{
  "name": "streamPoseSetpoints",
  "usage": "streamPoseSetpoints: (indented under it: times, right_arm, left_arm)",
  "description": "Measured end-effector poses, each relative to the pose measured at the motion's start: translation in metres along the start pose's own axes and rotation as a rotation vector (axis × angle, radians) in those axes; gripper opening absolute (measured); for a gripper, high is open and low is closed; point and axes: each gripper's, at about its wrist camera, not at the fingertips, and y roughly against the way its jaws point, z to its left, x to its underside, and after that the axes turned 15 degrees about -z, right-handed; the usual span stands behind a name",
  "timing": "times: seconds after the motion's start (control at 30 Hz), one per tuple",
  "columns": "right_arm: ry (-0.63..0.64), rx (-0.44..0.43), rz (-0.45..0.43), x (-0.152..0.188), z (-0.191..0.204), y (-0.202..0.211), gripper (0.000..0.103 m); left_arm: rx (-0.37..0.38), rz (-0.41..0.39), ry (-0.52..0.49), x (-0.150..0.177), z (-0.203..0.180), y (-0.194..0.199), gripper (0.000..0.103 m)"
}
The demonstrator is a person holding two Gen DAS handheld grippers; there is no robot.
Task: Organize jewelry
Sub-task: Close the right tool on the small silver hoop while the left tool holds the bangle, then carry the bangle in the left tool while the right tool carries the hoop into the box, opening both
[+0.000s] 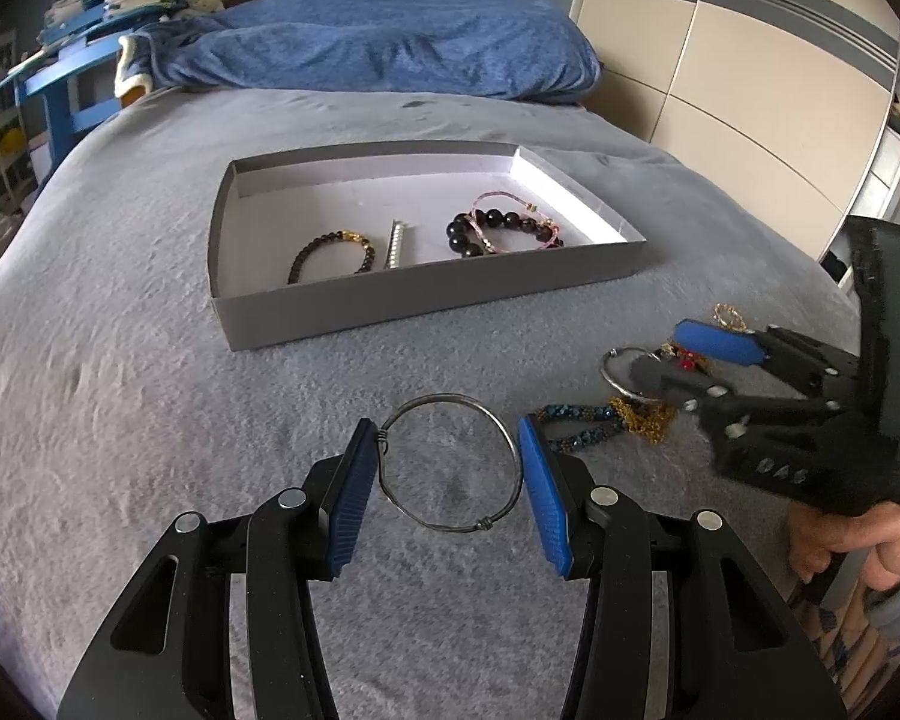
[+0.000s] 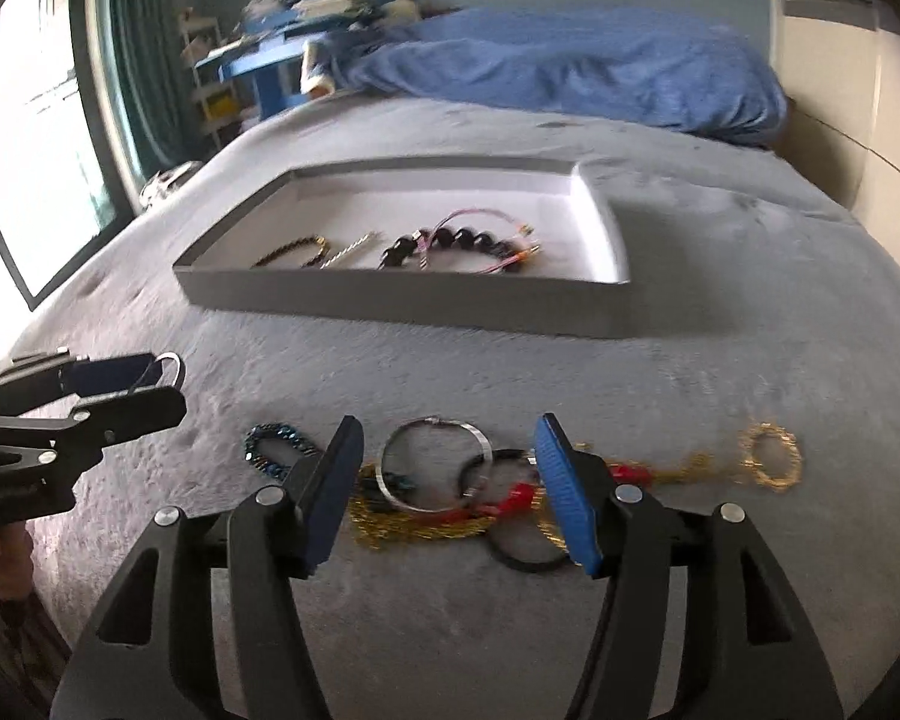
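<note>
Left wrist view
Left gripper: jaws spread wide, each blue pad just outside a thin wire bangle; whether the pads touch the wire I cannot tell. The bangle lies flat on the grey blanket.
Tray: shallow grey box straight ahead, near wall facing the gripper, bare blanket between it and the bangle.
Tray contents: small dark bead bracelet at left, silver bar piece in the middle, large black bead bracelet with a pink cord bracelet at right. The far half of the floor is bare.
Right gripper: at the right edge, fingers apart over a loose jewelry heap, a steel ring beneath them.
Room: blanket open to the left; blue beaded bracelet and gold chain just right of the left gripper.

Right wrist view
Right gripper: wide open, holding nothing, low over the heap.
Heap: steel ring, gold chain, red pieces, black band, overlapping; blue beaded bracelet to the left, gold ring-shaped piece apart at right.
Left gripper: at the left edge, the wire bangle between its fingers.
Tray: ahead, near wall low; clear blanket strip before it.
</note>
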Motion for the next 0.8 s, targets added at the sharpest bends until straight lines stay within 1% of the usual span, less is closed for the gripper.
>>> streamPoseSetpoints:
  times: [0.13,0.17,0.2,0.27,0.33,0.47,0.6,0.8]
  right_arm:
    - [0.020,0.000,0.039,0.009,0.004,-0.010,0.059]
    - [0.018,0.000,0.040,0.009,0.004,-0.010,0.050]
    - [0.016,-0.006,0.042,0.009,0.003,-0.010,0.046]
    - [0.003,-0.019,0.035,0.009,0.000,-0.008,0.046]
    - [-0.014,-0.034,0.019,0.006,-0.002,-0.004,0.045]
    - [-0.106,-0.076,-0.058,-0.008,-0.013,0.010,0.045]
    - [-0.183,-0.097,-0.127,-0.024,-0.025,0.021,0.045]
    - [-0.231,-0.095,-0.166,-0.047,-0.035,0.014,0.045]
  left_arm:
    - [-0.002,-0.004,0.006,0.000,0.002,0.001,0.049]
    - [-0.004,-0.007,0.005,-0.001,0.002,0.001,0.049]
    - [-0.006,-0.010,0.005,-0.001,0.002,0.001,0.049]
    - [-0.005,-0.014,0.006,-0.003,0.001,0.001,0.049]
    - [-0.006,-0.025,0.004,-0.005,0.001,0.002,0.049]
    - [0.009,-0.060,-0.014,-0.017,-0.002,0.002,0.049]
    - [0.021,-0.095,-0.027,-0.031,-0.002,-0.001,0.049]
    - [0.016,-0.118,-0.039,-0.051,0.006,-0.012,0.049]
